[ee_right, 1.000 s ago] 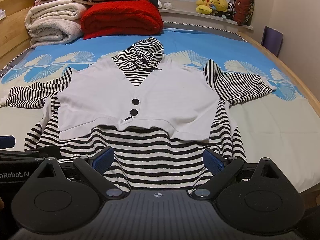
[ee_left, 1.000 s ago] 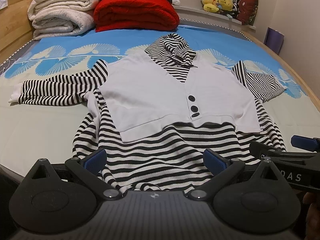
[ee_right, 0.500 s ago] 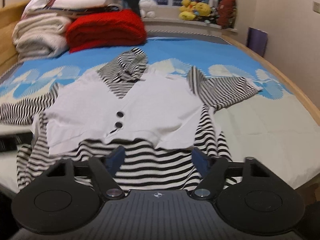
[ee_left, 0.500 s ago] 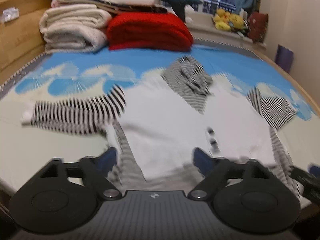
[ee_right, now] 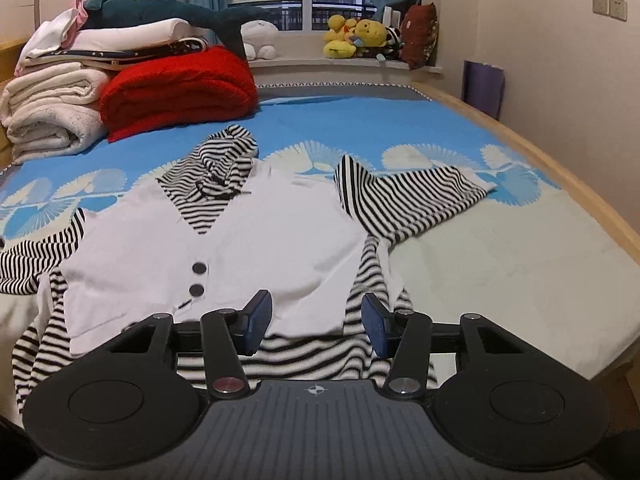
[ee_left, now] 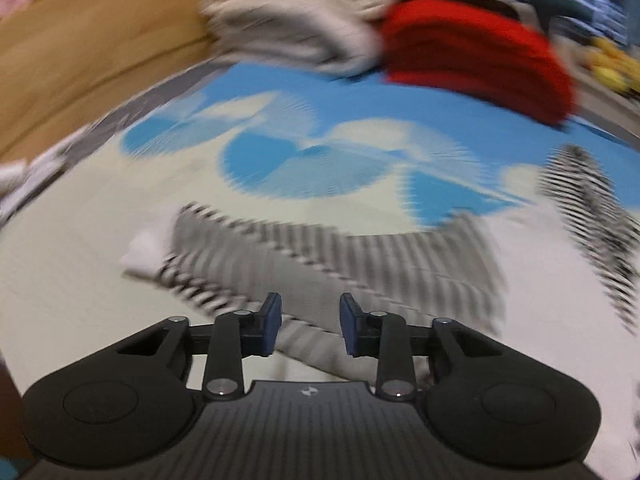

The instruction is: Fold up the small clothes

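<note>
One striped hooded top (ee_right: 224,240), white vest front, sleeves spread

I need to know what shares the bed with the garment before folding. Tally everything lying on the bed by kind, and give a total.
Striped hooded top: 1
Red folded blanket: 1
Cream rolled blankets: 2
Further folded bedding stacked on those: layers cannot be counted
Total countable: 4
</note>
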